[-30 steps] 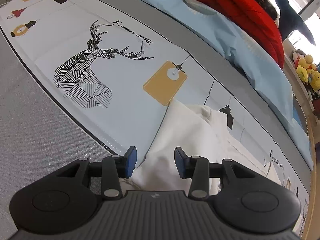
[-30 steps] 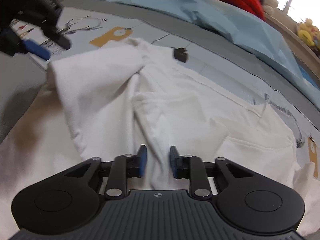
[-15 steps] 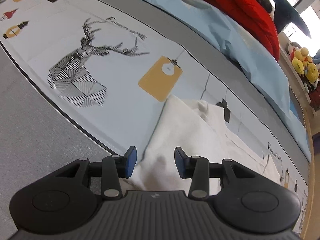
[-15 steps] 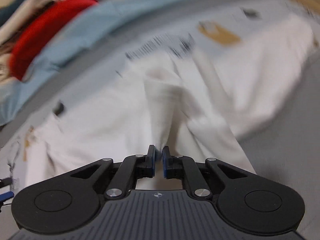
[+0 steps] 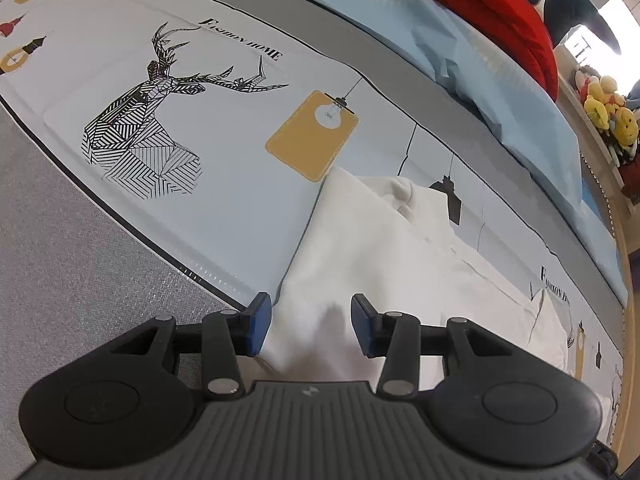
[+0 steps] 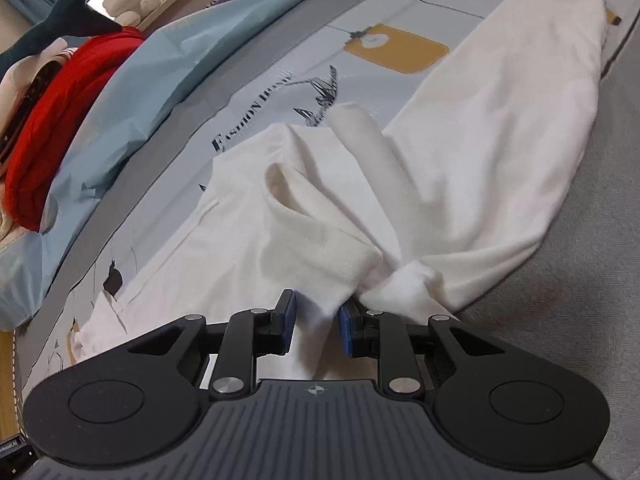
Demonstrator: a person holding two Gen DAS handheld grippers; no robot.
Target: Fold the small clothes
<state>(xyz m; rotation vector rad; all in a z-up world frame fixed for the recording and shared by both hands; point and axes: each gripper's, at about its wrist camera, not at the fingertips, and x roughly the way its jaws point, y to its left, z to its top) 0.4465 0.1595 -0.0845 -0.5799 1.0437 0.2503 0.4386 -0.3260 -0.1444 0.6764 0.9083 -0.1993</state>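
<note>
A small white garment [image 5: 372, 248] lies rumpled on a pale printed mat [image 5: 224, 184]. My left gripper [image 5: 306, 326] is open, its blue pads [image 5: 258, 322] standing either side of the garment's near edge, above it. In the right wrist view the same white garment [image 6: 480, 152] is bunched and partly folded over itself. My right gripper [image 6: 316, 320] has its jaws partly apart with a fold of the white cloth between the pads [image 6: 286, 320]; whether they pinch it is unclear.
The mat lies on a grey fabric surface [image 5: 60, 264]. Behind it are a light blue sheet [image 5: 500, 64], a red bundle [image 5: 480, 4], and yellow plush toys [image 5: 608, 112]. A dark shark plush [image 6: 68, 24] lies behind the red bundle.
My right gripper swung round to view the garment from the other side; its jaws closed tightly on the cloth half a second ago and are wider apart now. My left gripper barely moved.
</note>
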